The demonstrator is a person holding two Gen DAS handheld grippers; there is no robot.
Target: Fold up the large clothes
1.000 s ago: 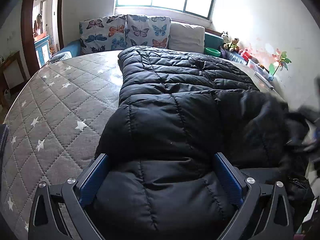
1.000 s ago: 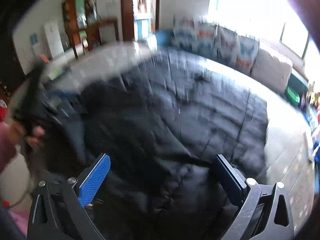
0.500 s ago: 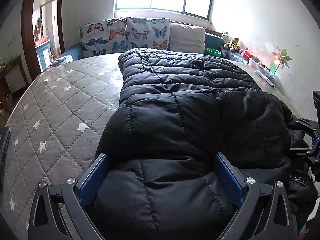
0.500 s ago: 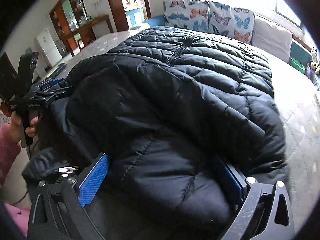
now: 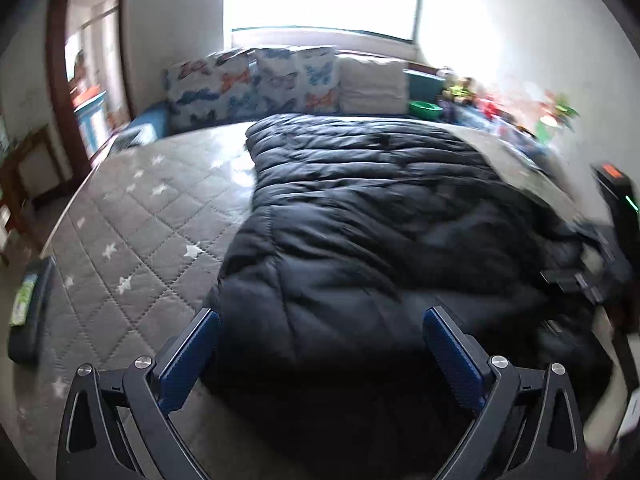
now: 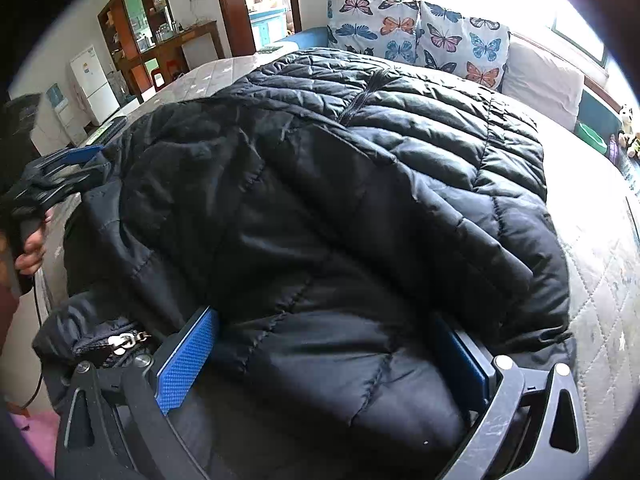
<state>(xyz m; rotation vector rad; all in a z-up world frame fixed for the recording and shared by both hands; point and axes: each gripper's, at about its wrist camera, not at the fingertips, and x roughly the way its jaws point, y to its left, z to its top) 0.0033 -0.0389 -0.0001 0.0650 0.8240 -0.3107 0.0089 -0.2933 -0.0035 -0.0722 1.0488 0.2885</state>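
Black puffer jacket [image 6: 340, 208] lies spread on the bed's star-quilted mattress [image 5: 132, 224], near edge bunched toward the person, far end by the butterfly pillows [image 6: 416, 36]. Judged: bulky but light, soft, springy w/ slick shell, so it'll puff back up & slide; best gripped at a hem or seam edge, a thick pinch, not mid-panel. Left tongs [image 5: 320, 348] wide open, holding nothing, hovering at jacket's near-left corner (view blurred, contact unclear). Right tongs [image 6: 324, 360] also spread wide, padded fabric bulging between fingers; touching, prob. not clamped.
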